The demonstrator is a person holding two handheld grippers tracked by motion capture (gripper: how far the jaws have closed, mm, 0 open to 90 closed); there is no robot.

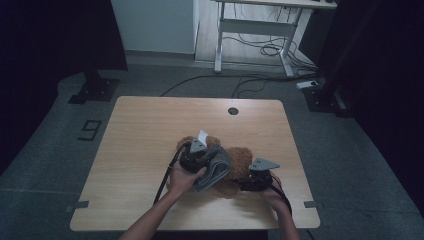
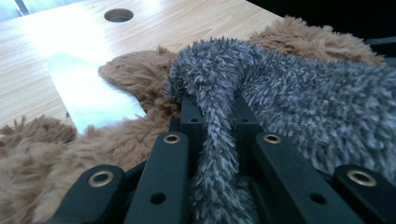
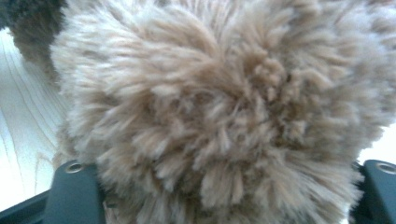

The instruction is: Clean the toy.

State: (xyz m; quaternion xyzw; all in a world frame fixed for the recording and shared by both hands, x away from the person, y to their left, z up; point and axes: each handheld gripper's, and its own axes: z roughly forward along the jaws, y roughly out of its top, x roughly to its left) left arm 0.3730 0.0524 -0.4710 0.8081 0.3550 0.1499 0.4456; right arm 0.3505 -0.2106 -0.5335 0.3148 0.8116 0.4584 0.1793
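Two grippers work a brown plush toy [image 1: 235,165] near the tabletop's [image 1: 150,130] front edge: left gripper [image 2: 215,109] pinches a grey fleece [image 2: 299,98], right gripper [image 3: 224,186] gapes around brown fur. Draw the fleece gently sideways.

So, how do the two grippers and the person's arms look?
Both the left gripper and the right gripper are black, each topped by a grey three-cornered plate, with a black cable trailing back. Their jaws are flat black bars with brass-ringed holes. The forearms are bare; no sleeves show.
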